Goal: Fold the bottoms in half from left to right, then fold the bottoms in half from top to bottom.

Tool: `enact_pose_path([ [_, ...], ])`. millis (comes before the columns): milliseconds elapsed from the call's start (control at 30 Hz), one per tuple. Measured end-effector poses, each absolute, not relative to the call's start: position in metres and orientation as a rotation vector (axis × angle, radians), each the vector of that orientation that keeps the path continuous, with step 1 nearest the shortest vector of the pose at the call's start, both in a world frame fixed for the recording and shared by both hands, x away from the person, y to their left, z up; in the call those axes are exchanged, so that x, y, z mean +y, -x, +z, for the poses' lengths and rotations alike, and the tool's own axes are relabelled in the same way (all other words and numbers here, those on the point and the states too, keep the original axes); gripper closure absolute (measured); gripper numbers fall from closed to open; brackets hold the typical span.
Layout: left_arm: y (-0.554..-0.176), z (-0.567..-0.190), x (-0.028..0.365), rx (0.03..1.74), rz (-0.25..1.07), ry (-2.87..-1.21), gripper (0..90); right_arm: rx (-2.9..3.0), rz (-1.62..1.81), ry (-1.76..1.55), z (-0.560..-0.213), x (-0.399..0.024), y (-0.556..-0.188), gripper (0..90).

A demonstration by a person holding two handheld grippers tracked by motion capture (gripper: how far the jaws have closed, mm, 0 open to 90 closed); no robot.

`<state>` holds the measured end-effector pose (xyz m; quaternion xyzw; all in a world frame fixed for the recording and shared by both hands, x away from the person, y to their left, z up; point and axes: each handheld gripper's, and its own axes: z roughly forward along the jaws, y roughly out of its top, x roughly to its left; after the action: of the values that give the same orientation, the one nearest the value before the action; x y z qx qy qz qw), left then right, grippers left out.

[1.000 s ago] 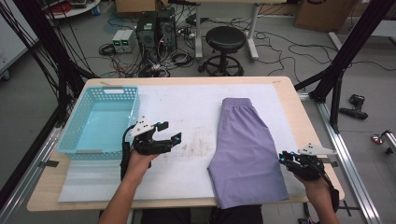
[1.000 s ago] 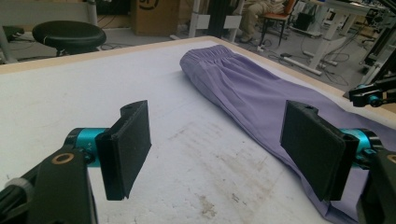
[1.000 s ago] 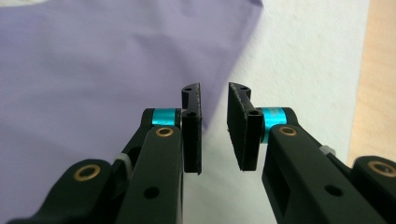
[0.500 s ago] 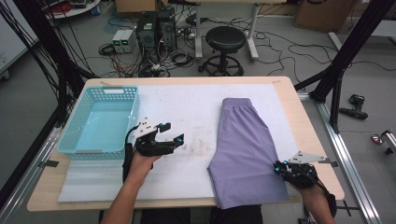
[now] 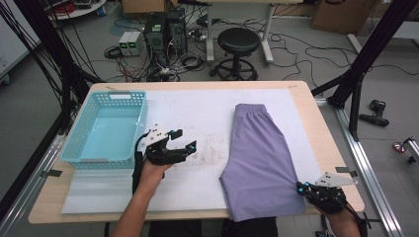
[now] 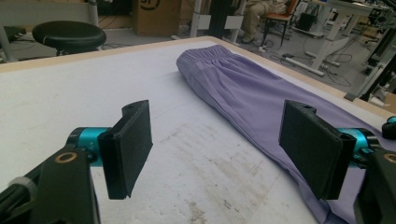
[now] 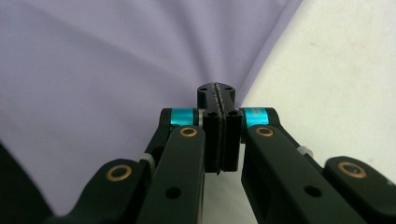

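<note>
**Now: the shorts' hem corner is being pinched**

Presently the right gripper [image 5: 302,186], at the lower right of the high view, has just been closing; its jaws are clenched at the near corner of the purple shorts [image 5: 259,158], seemingly with fabric caught, though no cloth is clearly seen between the pads. Before lifting, the grip should be checked. The left gripper [image 5: 184,139] is held released above the bare mat, left of centre. A basket [image 5: 93,118] at the upper left is well clear.
</note>
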<state>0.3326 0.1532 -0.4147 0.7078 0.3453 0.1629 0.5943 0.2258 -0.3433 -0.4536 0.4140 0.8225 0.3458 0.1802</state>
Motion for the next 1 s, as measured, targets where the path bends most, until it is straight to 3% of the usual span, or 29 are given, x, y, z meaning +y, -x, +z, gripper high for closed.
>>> enact_pose_path([
  [200,-0.334,-0.415,0.153,0.814,0.373,-1.634,25.7,2.221,1.102,-1.194,-0.445,-0.347,-0.226,77.0],
  [367,-0.333,-0.415,0.153,0.830,0.372,-1.616,25.5,2.121,1.133,-1.224,-0.430,-0.344,-0.245,47.3],
  [600,-0.333,-0.415,0.155,0.839,0.367,-1.610,24.0,2.032,1.099,-1.225,-0.415,-0.332,-0.273,23.8],
  [1000,-0.329,-0.417,0.144,0.807,0.336,-1.631,21.2,2.050,1.101,-1.194,-0.420,-0.323,-0.281,22.2],
])
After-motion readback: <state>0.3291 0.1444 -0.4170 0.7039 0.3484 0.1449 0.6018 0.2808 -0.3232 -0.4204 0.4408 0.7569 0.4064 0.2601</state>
